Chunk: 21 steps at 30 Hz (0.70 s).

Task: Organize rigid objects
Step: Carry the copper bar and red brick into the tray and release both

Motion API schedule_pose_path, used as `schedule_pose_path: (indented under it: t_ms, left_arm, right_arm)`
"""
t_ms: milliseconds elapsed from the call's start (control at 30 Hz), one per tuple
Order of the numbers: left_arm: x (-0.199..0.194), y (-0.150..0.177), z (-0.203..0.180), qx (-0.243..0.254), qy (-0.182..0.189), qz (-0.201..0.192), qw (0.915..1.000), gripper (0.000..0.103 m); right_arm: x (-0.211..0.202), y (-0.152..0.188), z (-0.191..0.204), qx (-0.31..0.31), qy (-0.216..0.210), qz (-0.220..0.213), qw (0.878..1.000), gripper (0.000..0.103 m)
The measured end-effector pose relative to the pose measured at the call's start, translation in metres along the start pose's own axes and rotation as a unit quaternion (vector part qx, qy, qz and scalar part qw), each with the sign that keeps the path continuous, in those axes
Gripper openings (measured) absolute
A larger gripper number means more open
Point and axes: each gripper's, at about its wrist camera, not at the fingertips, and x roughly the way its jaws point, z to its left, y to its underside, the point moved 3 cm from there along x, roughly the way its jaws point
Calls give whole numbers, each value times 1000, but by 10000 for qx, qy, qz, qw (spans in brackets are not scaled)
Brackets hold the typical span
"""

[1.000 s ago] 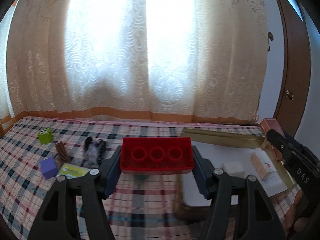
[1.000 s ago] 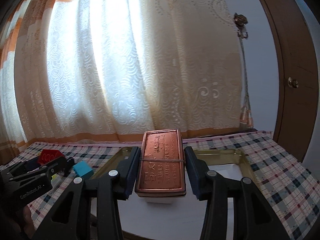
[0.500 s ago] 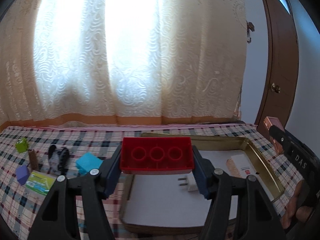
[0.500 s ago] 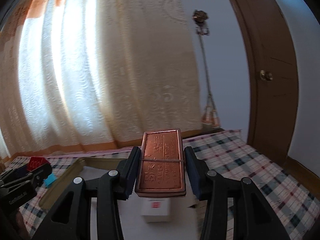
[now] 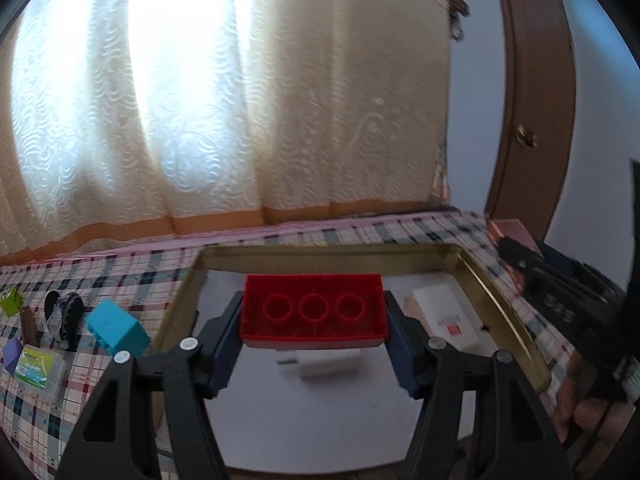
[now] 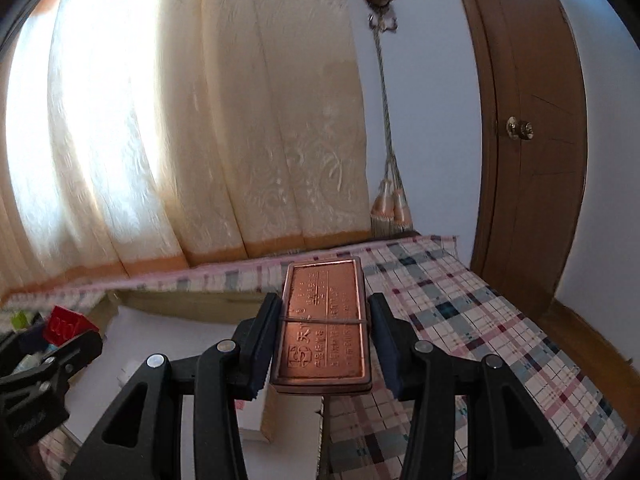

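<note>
My left gripper (image 5: 313,312) is shut on a red building brick (image 5: 314,310) and holds it above a gold-rimmed tray (image 5: 500,308) with a white floor. My right gripper (image 6: 323,320) is shut on a flat copper-coloured tin (image 6: 322,326) with a rubber band round it, over the tray's right side (image 6: 192,304). In the tray lie a white plug adapter (image 5: 328,362) and a white box with a red mark (image 5: 444,316). The red brick also shows at the left of the right wrist view (image 6: 66,324).
On the checked cloth left of the tray lie a teal block (image 5: 118,330), a purple block (image 5: 12,354), a green block (image 5: 11,300), a green-labelled clear case (image 5: 40,368), a dark bundle (image 5: 68,316) and a brown comb (image 5: 28,322). A curtain and a wooden door (image 6: 532,128) stand behind.
My left gripper has moved right with the red brick, from over the cloth to over the tray. My right gripper has swung right with the tin toward the tray's right edge.
</note>
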Motion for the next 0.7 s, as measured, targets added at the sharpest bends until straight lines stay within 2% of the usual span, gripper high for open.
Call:
schedule_pose_path:
  t_ms: [233, 400, 533, 700]
  left_arm:
    - [8, 12, -14, 193, -10, 342, 9992, 64]
    - [14, 21, -25, 389, -10, 524, 9979, 64]
    - [23, 29, -31, 552, -86, 738, 9957, 64]
    - [31, 31, -25, 392, -53, 986, 9943, 64]
  right_arm:
    - [12, 11, 11, -277, -2, 340, 9990, 48]
    - [21, 16, 9, -222, -22, 667, 9975, 48]
    - [20, 18, 13, -311, -61, 689, 9971, 48]
    - [18, 20, 21, -398, -203, 752, 9962, 48]
